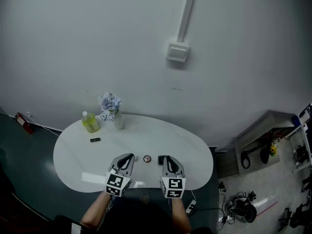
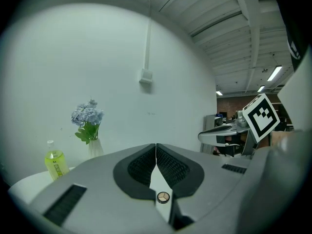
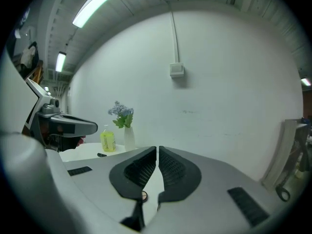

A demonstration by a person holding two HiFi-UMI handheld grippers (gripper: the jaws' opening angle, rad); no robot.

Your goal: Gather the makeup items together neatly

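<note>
Makeup items lay scattered on the white table [image 1: 187, 147]. A round compact [image 1: 147, 158] sat close to the near edge, between the left gripper [image 1: 128, 156] and the right gripper [image 1: 163, 157]. A small dark item [image 1: 160, 159] lay just right of the compact, beside the right gripper's tip and partly hidden by it; what it was could not be told. A black tube [image 1: 95, 140] lay well apart from them, toward the left edge. At the far-left edge stood a yellow-green bottle [image 1: 89, 123] and, just beside it, a white vase [image 1: 118, 122] of pale blue flowers [image 1: 109, 103]. Both grippers were clenched, jaws pressed together with nothing between them. They hung side by side over the near edge, pointing toward the wall [image 1: 97, 43].
</note>
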